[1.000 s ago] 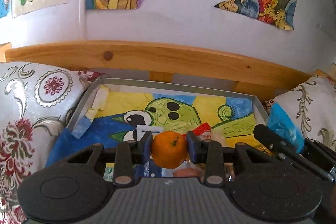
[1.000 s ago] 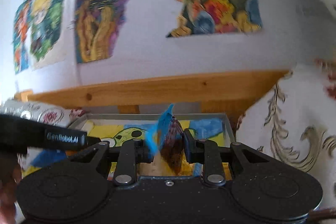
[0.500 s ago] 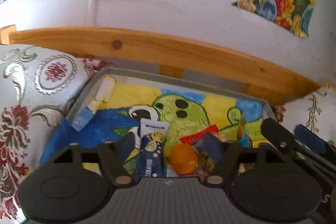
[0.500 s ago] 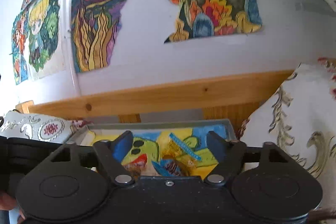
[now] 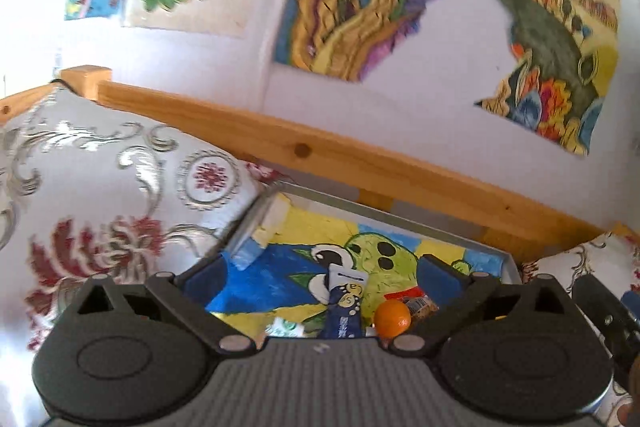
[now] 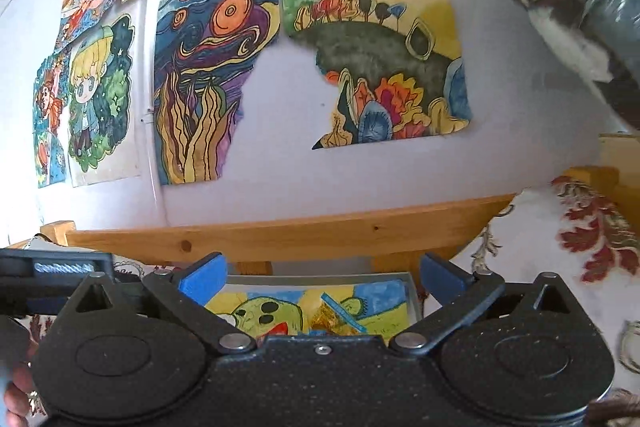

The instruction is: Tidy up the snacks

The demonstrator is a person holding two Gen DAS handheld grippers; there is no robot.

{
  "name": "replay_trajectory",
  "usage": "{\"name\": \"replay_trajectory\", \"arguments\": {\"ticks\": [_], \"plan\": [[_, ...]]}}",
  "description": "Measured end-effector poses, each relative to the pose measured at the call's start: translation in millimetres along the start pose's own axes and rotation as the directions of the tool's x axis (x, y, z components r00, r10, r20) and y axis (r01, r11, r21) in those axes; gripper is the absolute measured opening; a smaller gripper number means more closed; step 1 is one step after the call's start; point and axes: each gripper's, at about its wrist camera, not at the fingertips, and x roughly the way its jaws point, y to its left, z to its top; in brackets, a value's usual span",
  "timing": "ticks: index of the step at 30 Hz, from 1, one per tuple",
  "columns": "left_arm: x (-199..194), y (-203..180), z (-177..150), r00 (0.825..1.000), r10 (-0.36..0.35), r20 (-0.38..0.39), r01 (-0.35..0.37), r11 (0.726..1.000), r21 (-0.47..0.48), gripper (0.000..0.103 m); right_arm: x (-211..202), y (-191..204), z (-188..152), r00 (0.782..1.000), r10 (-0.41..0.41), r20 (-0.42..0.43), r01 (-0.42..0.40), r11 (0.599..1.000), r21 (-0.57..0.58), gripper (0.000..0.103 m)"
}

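- And there's the orange (image 5: 392, 317), resting loose in the tray (image 5: 400, 213) near its front edge, right of centre, with nothing gripping it
- Just beside it on the left, a dark blue snack packet (image 5: 344, 305) with a white top lies lengthwise, its white end pointing toward the tray's far edge
- On the orange's right, touching or nearly so, a red-and-brown wrapped snack (image 5: 418, 301); whether they actually touch is hard to tell
- A green-and-white wrapper (image 5: 285, 327) peeks out at the front edge, left of the blue packet, half hidden behind the gripper body
- From the right wrist view, a gold wrapper with a blue strip (image 6: 340, 317) sits toward the tray's right side, over the painted lining
- The tray is lined with a bright yellow, blue and green cartoon painting and sits between two patterned cushions (image 5: 120, 195), against a wooden rail (image 5: 320, 151)
- Left hand-held gripper (image 5: 320, 277): fingers spread wide, blue pads far apart, carrying nothing, hovering over the tray's front edge
- Right hand-held gripper (image 6: 322, 277): also spread wide and empty, pointing at the tray's far edge and the wall
- On that wall, colourful drawings (image 6: 360, 47) pinned side by side
- A person's fingers (image 6: 16, 397) show at the lower left corner of the right wrist view
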Motion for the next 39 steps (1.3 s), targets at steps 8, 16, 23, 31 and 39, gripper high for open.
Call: {"name": "replay_trajectory", "arguments": {"ticks": [8, 16, 23, 31, 39], "plan": [[-63.6, 15.8, -27.6, 0.999, 0.0, 0.033, 0.0, 1.0, -0.003, 0.102, -55.1, 12.5, -10.6, 1.0, -0.019, -0.022, 0.019, 1.0, -0.01, 0.102], [-124.6, 33.9, -61.0, 0.997, -0.016, 0.075, 0.011, 0.997, 0.072, 0.102, -121.2, 31.7, -33.0, 0.998, -0.046, -0.043, 0.046, 0.999, -0.022, 0.102], [-161.0, 57.0, -85.9, 0.997, -0.006, 0.072, 0.001, 0.997, 0.078, 0.103, -173.9, 51.5, -51.5, 0.997, -0.042, -0.059, 0.038, 0.997, -0.063, 0.102], [-193.5, 86.5, -112.9, 0.998, 0.004, 0.063, -0.011, 0.993, 0.115, 0.103, -213.3, 69.8, -68.1, 0.992, -0.042, -0.118, 0.035, 0.998, -0.055, 0.102], [-218.0, 111.0, -136.6, 0.998, 0.007, 0.061, -0.014, 0.993, 0.118, 0.103, -231.2, 86.9, -85.2, 0.98, -0.052, -0.193, 0.039, 0.997, -0.071, 0.102]]}}
